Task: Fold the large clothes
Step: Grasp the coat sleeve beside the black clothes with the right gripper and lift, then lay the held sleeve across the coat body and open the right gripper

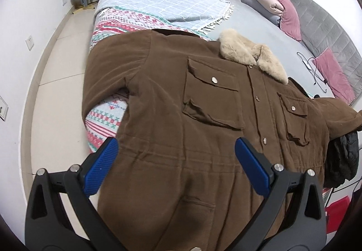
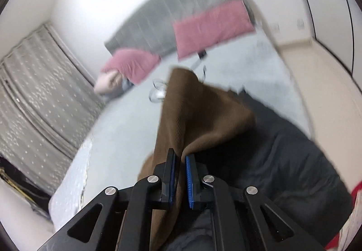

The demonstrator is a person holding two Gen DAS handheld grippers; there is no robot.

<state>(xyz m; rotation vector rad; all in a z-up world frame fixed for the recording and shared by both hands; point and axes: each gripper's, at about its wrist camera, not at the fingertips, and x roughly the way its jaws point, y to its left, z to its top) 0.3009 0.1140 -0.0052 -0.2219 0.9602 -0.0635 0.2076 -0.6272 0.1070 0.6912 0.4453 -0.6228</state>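
Observation:
A large brown coat with a beige fur collar lies front-up on the bed, buttoned, with two flap chest pockets. My left gripper is open and empty, hovering above the coat's waist. My right gripper is shut on a fold of the coat's brown sleeve fabric and holds it lifted above the bed. That raised sleeve shows at the right in the left wrist view. The right wrist view is blurred.
The bed has a grey sheet, a light-blue checked blanket and a patterned red-green blanket. Pink pillows lean on a grey headboard. A cable lies on the sheet. A dark garment lies at the bed's right.

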